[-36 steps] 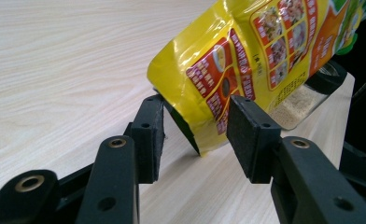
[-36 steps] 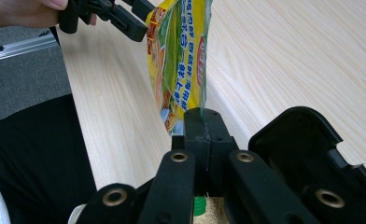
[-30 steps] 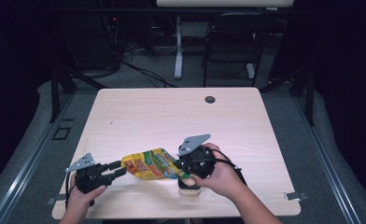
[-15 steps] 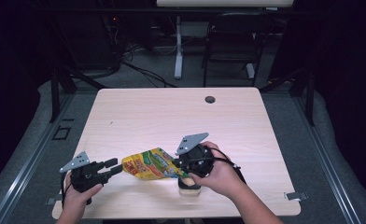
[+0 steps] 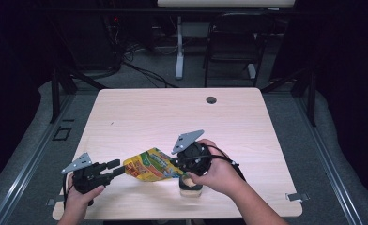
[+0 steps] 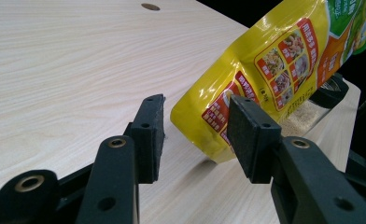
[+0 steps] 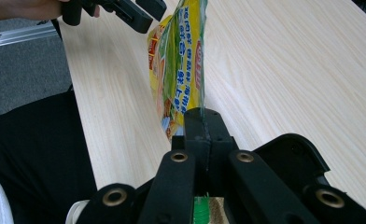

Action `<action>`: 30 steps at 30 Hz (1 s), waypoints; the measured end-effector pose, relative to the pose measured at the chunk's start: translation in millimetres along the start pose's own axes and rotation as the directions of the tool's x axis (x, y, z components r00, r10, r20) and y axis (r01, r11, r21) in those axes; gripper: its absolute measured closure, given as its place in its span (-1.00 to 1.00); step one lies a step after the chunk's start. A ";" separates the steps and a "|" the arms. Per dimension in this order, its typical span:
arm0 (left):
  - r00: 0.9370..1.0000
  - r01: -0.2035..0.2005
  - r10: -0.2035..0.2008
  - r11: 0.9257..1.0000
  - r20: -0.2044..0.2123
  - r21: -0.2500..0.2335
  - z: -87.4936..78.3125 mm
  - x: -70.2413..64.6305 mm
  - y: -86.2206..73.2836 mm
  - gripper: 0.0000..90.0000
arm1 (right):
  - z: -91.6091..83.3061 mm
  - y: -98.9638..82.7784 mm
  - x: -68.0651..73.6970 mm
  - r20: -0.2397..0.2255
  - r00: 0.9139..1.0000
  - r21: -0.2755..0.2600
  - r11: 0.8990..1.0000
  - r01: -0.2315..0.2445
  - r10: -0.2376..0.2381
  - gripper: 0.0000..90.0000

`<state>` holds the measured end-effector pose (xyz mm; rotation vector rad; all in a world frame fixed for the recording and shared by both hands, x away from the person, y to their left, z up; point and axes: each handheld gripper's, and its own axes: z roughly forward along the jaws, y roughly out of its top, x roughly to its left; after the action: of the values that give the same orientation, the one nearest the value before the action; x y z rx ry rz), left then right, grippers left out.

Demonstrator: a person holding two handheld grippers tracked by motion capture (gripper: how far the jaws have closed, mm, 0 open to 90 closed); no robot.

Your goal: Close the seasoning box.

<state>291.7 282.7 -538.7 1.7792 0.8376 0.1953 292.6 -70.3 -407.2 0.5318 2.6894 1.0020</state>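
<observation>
Pouring looks like the step in hand: near the front edge of the bench, right of the middle, the right gripper has its fingers clamped flat on one end of the yellow pouch and holds it tilted over a small jar standing under the hand. In the left gripper view pale granules show in the jar, though whether any are falling I cannot tell. Toward the front left corner, the left gripper has its fingers spread wide at the pouch's free end, one finger either side of the corner and neither pressing on it. The next move likely calls for those fingers to close on that end and lift it, so the contents slide down toward the jar. Farther back, the bench holds just a round hole near the far edge.
</observation>
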 end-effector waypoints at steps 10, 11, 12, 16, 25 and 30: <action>1.000 0.002 -0.002 1.000 -0.013 -0.010 0.3 -0.9 -0.1 0.27 | -1.3 8.6 2.9 -0.004 1.000 -0.002 1.000 0.014 -0.014 1.00; 1.000 0.003 -0.003 1.000 -0.012 -0.011 0.3 -0.9 -0.1 0.27 | -1.6 9.8 2.9 -0.007 1.000 0.002 1.000 0.020 -0.020 1.00; 1.000 0.002 -0.003 1.000 -0.012 -0.010 0.4 -0.9 -0.1 0.27 | -1.3 10.8 3.6 -0.006 1.000 -0.003 1.000 0.020 -0.020 1.00; 1.000 0.001 -0.001 1.000 -0.012 -0.012 0.4 -1.1 0.1 0.27 | -0.8 15.5 5.6 -0.009 1.000 -0.008 1.000 0.027 -0.027 1.00; 1.000 -0.001 0.001 1.000 0.010 0.000 -0.9 -0.3 0.9 0.27 | 2.5 26.1 8.6 -0.022 0.999 -0.008 0.999 0.047 -0.047 1.00; 1.000 0.000 0.000 1.000 0.016 -0.001 -1.7 -0.1 1.4 0.27 | 4.3 34.3 9.0 -0.026 0.998 -0.001 0.998 0.059 -0.059 1.00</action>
<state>291.4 283.7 -536.7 1.7776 0.8255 0.1816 294.6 -40.0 -388.2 0.4398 2.7111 0.9999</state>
